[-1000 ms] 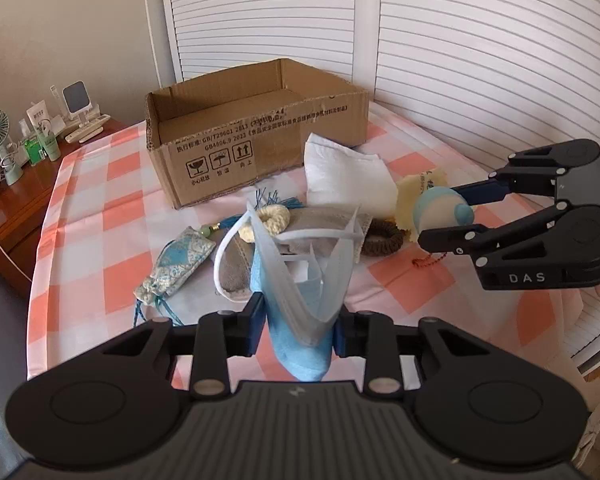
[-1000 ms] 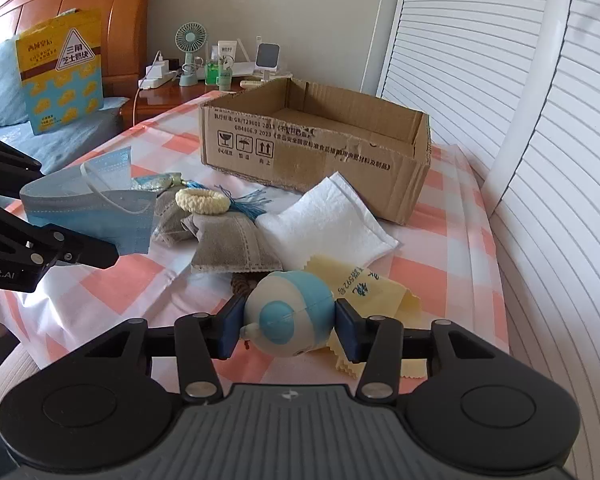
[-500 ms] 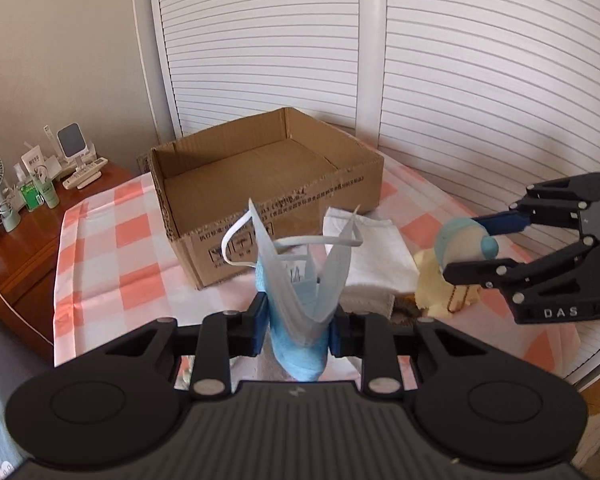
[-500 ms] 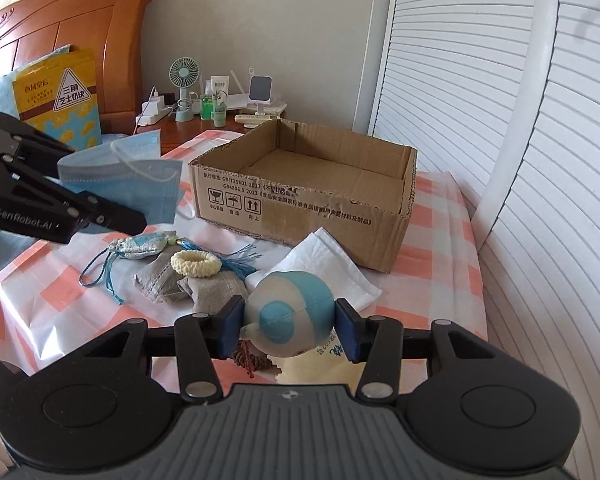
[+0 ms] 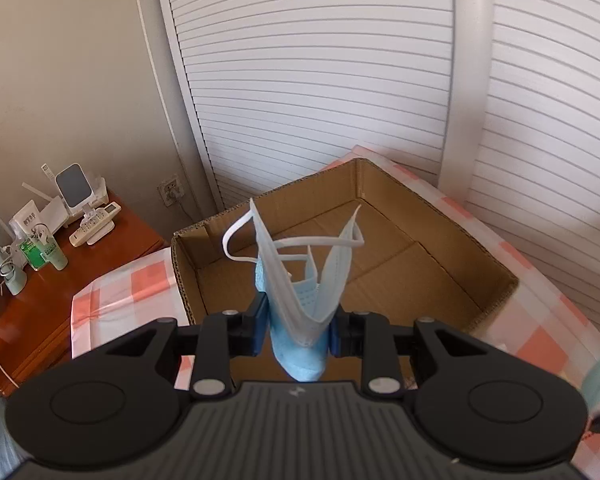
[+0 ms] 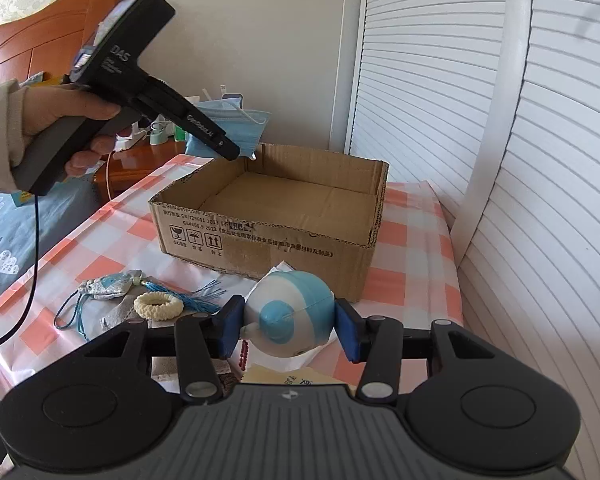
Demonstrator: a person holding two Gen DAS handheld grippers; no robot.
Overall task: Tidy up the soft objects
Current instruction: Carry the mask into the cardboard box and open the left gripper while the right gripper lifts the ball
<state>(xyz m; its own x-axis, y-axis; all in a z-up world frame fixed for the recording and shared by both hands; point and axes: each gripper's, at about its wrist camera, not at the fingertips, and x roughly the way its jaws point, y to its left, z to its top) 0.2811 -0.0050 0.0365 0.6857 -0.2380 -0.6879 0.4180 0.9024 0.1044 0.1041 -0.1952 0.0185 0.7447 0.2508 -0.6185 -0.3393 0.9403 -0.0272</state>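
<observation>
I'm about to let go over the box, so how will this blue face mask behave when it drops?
The face mask is pinched in the left gripper, folded into a limp V with ear loops dangling, so it is probably floppy and light. It should flutter down into the cardboard box and may catch the rim.

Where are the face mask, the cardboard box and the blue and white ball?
face mask (image 5: 300, 312), left wrist view, folded middle.
cardboard box (image 6: 268, 240), right wrist view, front wall.
blue and white ball (image 6: 288, 314), right wrist view, front.

"DAS" and "GenRobot.AI" on left tool (image 6: 236, 152); handling symbols, "2023" on cardboard box (image 6: 268, 240).
</observation>
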